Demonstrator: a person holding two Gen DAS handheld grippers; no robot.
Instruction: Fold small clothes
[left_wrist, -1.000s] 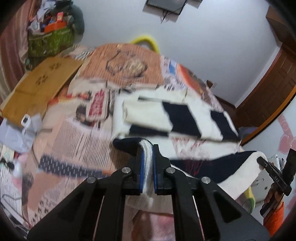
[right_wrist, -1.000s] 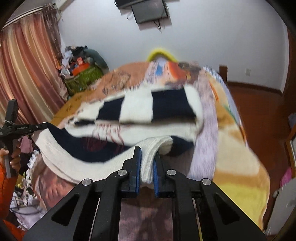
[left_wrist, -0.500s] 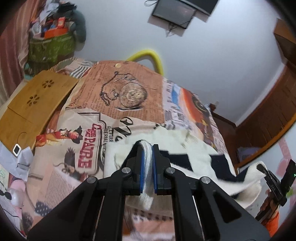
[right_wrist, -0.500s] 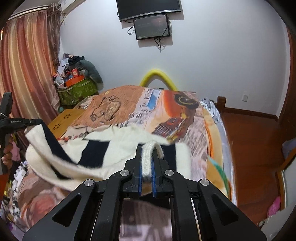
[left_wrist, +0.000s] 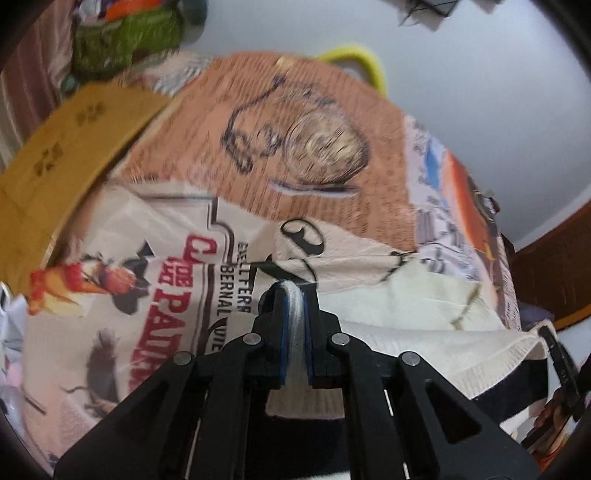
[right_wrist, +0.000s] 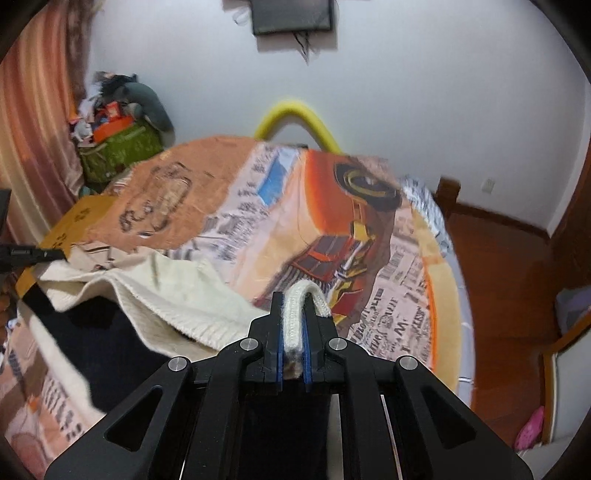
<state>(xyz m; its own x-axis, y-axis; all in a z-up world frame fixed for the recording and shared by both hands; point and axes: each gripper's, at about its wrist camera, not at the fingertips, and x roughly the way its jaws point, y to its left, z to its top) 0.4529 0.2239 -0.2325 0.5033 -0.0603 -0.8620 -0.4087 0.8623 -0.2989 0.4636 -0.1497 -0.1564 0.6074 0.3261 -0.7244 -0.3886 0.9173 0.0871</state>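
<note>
Both tongs are clamped on a cream knit's edge: left tongs (left_wrist: 293, 321), right tongs (right_wrist: 294, 325). The knit (right_wrist: 177, 295) hangs stretched between them, lengthwise hand to hand, over the bed (right_wrist: 388, 280).

A: Right gripper (right_wrist: 294, 314)?

B: Jaws clamped on a folded cream rim of the knit sweater (right_wrist: 177, 291); the rim loops up past the tips.

A: Rest of the garment?

B: Cream and navy, sagging leftward above the printed bedspread (right_wrist: 388, 258). Its far edge meets the left gripper (right_wrist: 31, 254) at the frame edge; whether that one grips it can't be seen.

A: Background?

B: Yellow curved tube (right_wrist: 295, 118) behind the bed, wall-mounted screen (right_wrist: 291, 14), striped curtain (right_wrist: 33, 122), green bag (right_wrist: 118, 147) piled with clutter.
</note>
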